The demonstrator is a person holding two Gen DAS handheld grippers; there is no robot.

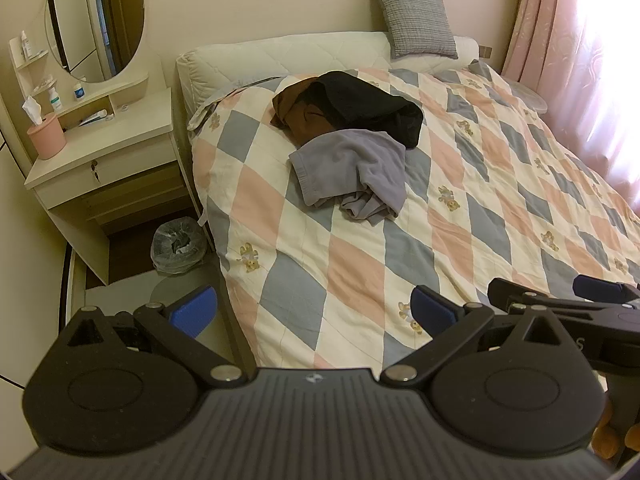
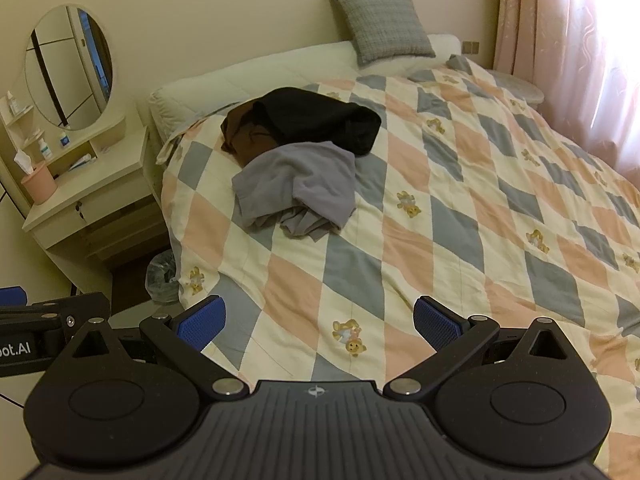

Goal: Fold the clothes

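Observation:
A pile of crumpled clothes lies on the bed's far left part: a grey-lilac garment point(image 1: 352, 170) point(image 2: 298, 184) in front, a black one point(image 1: 368, 108) point(image 2: 320, 118) behind it, and a brown one point(image 1: 298, 114) point(image 2: 242, 140) at the left. My left gripper point(image 1: 312, 314) is open and empty, held above the near left edge of the bed, well short of the pile. My right gripper point(image 2: 320, 322) is open and empty, beside the left one over the quilt's near part. The right gripper also shows in the left wrist view point(image 1: 560, 294).
The bed carries a checked quilt point(image 1: 460, 216) point(image 2: 460, 216) in pink, grey and cream, with a grey cushion point(image 1: 418, 16) at the headboard. A dressing table with mirror point(image 1: 100, 148), a pink tissue holder point(image 1: 46, 136) and a bagged bin point(image 1: 178, 246) stand left. Pink curtains point(image 1: 580, 40) hang right.

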